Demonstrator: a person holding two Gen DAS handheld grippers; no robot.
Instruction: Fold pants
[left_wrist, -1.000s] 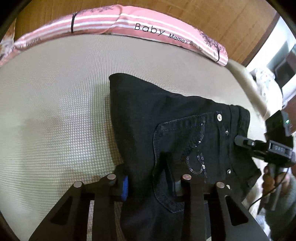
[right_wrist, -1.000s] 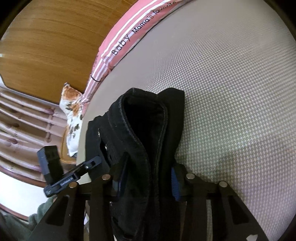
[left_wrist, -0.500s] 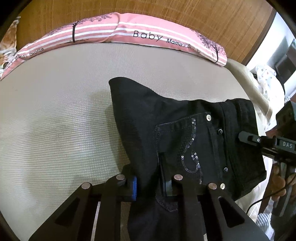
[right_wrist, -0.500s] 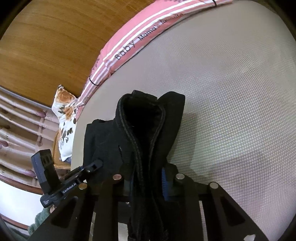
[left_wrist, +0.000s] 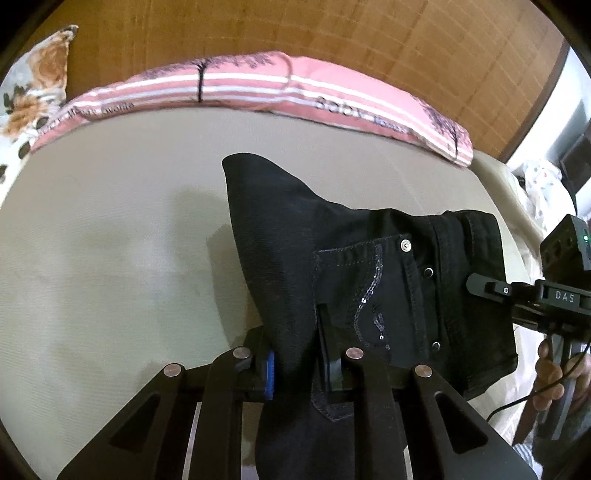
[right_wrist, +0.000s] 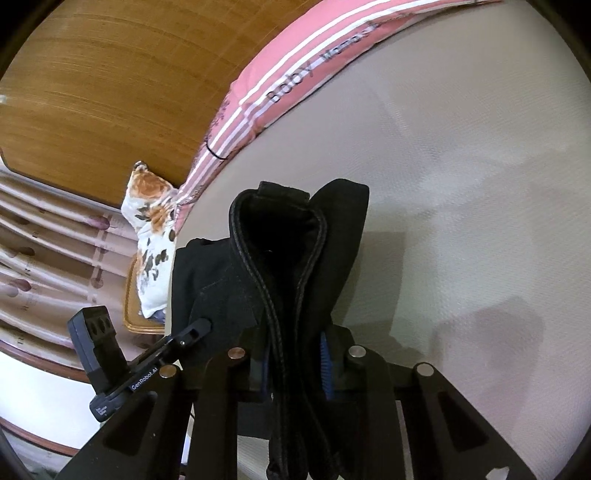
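Above open mattress (left_wrist: 110, 258), claw-pinched pants (left_wrist: 369, 266) edges.

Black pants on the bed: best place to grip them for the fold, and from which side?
Grip the pants at the waistband, where the thick stitched edge gives a firm ridge, and at the seat by the back pocket. Come from above, tilted down, from the near edge of the bed.

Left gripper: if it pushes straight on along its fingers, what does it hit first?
The black pants that the left gripper is already shut on; the cloth fills the line ahead. Beyond it likely the beige mattress, though depth is unclear.
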